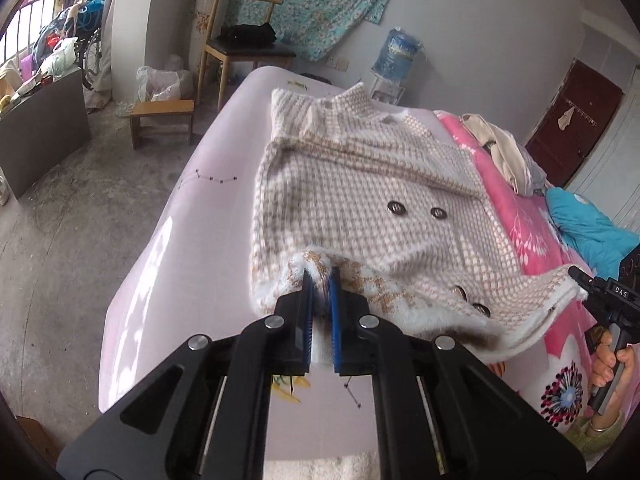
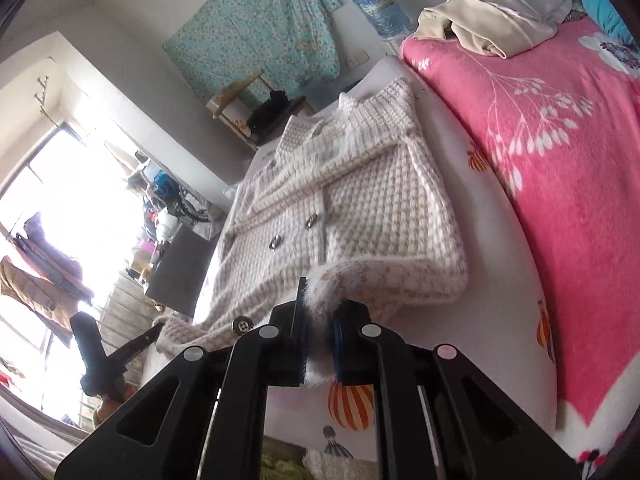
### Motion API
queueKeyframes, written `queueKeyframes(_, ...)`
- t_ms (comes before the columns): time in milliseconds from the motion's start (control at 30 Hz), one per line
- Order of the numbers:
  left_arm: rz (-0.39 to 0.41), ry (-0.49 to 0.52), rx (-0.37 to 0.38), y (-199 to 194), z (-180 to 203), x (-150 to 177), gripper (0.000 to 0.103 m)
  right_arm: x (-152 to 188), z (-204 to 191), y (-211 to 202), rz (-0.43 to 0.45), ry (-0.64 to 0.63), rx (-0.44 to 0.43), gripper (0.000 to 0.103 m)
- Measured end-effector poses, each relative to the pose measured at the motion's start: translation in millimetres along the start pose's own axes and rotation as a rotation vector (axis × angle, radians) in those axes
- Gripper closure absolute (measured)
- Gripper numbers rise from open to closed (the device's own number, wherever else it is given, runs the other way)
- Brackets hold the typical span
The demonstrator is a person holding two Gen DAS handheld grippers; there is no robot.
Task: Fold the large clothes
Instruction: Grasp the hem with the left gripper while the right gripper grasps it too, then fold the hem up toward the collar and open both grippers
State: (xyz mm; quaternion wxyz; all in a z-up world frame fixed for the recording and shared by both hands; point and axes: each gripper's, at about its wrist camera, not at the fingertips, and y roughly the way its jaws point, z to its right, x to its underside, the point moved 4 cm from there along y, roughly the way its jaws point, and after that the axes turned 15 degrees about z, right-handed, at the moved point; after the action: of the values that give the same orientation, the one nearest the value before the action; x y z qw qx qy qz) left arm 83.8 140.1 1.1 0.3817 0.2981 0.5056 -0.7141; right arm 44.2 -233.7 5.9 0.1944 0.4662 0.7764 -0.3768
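A beige and white checked coat (image 1: 360, 184) with dark buttons lies on the pale sheet of the bed (image 1: 208, 208), collar at the far end. My left gripper (image 1: 321, 280) is shut on the coat's near hem corner, fluffy lining between the blue pads, and the hem is lifted off the bed. The right gripper (image 1: 580, 280) shows at the right edge of the left wrist view, pinching the other hem corner. In the right wrist view my right gripper (image 2: 320, 300) is shut on the fuzzy hem of the coat (image 2: 360, 200), and the left gripper (image 2: 154, 334) grips the hem at lower left.
A pink flowered blanket (image 2: 560, 160) covers the bed beside the coat, with a cream garment pile (image 2: 492, 20) at its far end. A blue cushion (image 1: 588, 224) lies on it. A wooden chair (image 1: 240, 48), a small stool (image 1: 162, 120) and a water bottle (image 1: 396, 56) stand beyond the bed.
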Motion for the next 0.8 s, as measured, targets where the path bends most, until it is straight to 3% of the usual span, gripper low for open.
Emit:
queueKeyframes(167,0.053,0.009,-0.005,36,-1,-36,0.096,-32,-3,42,0.023,-0.015,0.005,0.093)
queueKeyframes(333,0.046,0.012,-0.023,83,-8,-59,0.093,-55,6,93,0.02,-0.01,0.02,0.092)
queueKeyframes(400,0.029,0.005,-0.026,100,-13,-63,0.091,-60,12,111,0.019,-0.013,0.037,0.086)
queueKeyframes(467,0.004,-0.019,-0.025,115,-19,-63,0.083,-61,22,126,0.011,-0.002,0.066,0.08)
queueKeyframes(500,0.0,-0.023,-0.044,119,-23,-64,0.061,-60,27,131,0.005,0.014,0.08,0.074)
queueKeyframes(533,0.009,-0.023,-0.064,120,-26,-65,0.047,-59,32,134,0.001,0.03,0.092,0.07)
queueKeyframes(600,0.037,-0.026,-0.055,117,-29,-69,0.047,-59,39,132,0.026,0.021,0.139,0.053)
queueKeyframes(700,0.067,-0.017,-0.027,108,-26,-71,0.047,-60,38,124,0.069,-0.052,0.184,0.051)
queueKeyframes(800,0.071,0.043,0.054,100,-2,-64,0.047,-52,20,120,0.06,-0.148,0.152,0.051)
